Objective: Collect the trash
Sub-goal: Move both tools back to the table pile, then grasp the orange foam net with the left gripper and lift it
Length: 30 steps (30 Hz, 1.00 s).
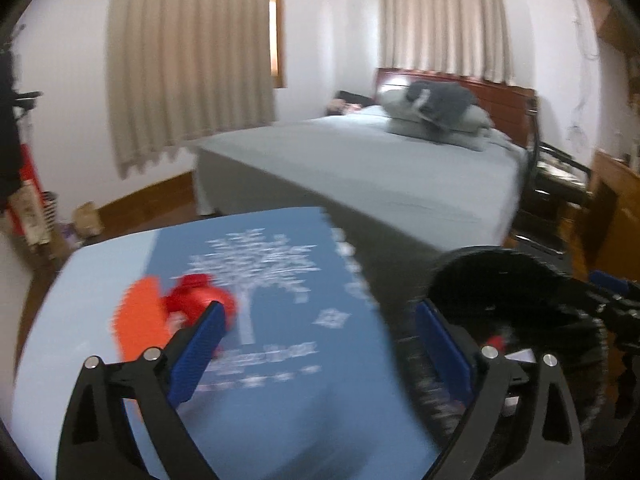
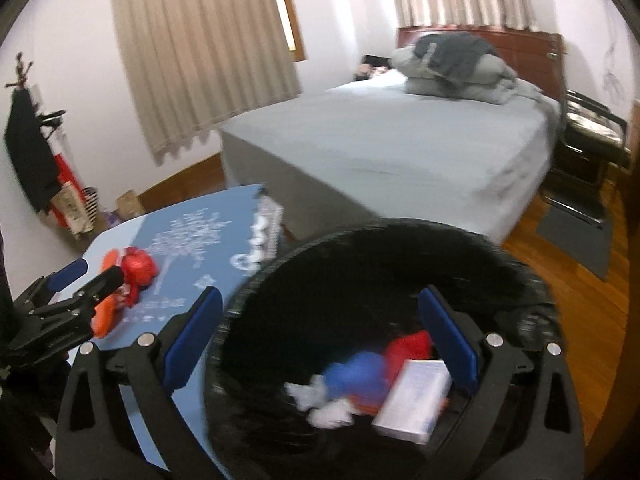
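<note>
A crumpled red wrapper (image 1: 200,300) (image 2: 138,266) and an orange wrapper (image 1: 140,320) (image 2: 105,314) lie on the blue-clothed table (image 1: 288,420) (image 2: 184,240). My left gripper (image 1: 320,344) (image 2: 94,274) stands open above the table, its left finger just in front of the red wrapper, with nothing between its pads. A black bin (image 1: 500,280) (image 2: 360,248) stands to the right of the table. My right gripper (image 2: 322,336) (image 1: 612,304) is open over the bin's mouth and holds nothing. Inside the bin lie a white box (image 2: 416,400), a red piece (image 2: 408,346), a blue piece (image 2: 356,372) and white crumpled paper (image 2: 328,412).
A grey bed (image 2: 392,148) with folded bedding fills the space behind the table and bin. A black chair (image 2: 592,136) and a dark mat (image 2: 576,236) are at the right on the wood floor. Bags and a small box (image 2: 130,202) sit along the left wall.
</note>
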Tool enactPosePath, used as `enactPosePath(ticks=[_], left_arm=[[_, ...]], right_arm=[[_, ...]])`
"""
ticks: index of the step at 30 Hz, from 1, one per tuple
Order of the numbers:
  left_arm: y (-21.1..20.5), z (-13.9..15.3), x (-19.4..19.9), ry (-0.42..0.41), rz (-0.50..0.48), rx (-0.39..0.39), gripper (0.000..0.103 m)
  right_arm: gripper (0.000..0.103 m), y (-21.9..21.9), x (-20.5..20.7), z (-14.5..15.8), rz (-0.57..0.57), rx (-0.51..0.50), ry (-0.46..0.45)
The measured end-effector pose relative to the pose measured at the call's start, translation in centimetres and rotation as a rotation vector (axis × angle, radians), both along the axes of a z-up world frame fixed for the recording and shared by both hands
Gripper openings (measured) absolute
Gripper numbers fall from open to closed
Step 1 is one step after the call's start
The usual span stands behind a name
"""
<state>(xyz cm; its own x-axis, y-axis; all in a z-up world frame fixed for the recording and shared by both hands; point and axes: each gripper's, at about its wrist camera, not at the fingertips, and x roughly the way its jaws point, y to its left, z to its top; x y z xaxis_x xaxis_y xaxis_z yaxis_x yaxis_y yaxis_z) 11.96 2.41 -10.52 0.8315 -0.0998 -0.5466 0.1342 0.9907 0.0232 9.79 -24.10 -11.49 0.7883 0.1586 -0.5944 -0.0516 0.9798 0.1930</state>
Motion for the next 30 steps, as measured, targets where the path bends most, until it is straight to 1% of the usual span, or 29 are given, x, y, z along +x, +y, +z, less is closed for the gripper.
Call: enactPosePath(ticks=[5, 9, 13, 19, 27, 28, 30], left_arm=[[5.0, -1.0, 0.0, 0.006, 0.118, 0.025, 0.093], [9.2, -2.5, 0.5, 0.042, 0.213, 0.010, 0.085], [11.9, -4.1, 1.3, 0.079, 0.261, -0.006, 0.080], [13.0, -5.4, 2.4, 0.105, 0.270, -0.017, 0.078], [13.5, -7.3, 3.8, 0.158, 0.257, -0.039, 0.078], [13.5, -7.4, 3.9, 0.163, 0.253, -0.042, 0.076], [13.6, -7.8, 4.0, 0.179, 0.236, -0.058, 0.063]], right_arm=[[0.096, 5.1, 1.8, 0.1, 0.097, -0.013, -0.028], [0.096, 8.4, 3.0, -0.4, 0.154, -0.029, -0.034], [0.096, 11.2, 4.2, -1.1, 0.203, -0.040, -0.023], [0.096, 13.9, 5.4, -2.1, 0.246, -0.049, -0.007], [0.096, 15.2, 6.3, -3.0, 0.273, -0.062, 0.015], [0.096, 15.3, 6.3, -3.1, 0.274, -0.062, 0.018], [0.096, 15.6, 6.4, -3.3, 0.278, -0.064, 0.023]])
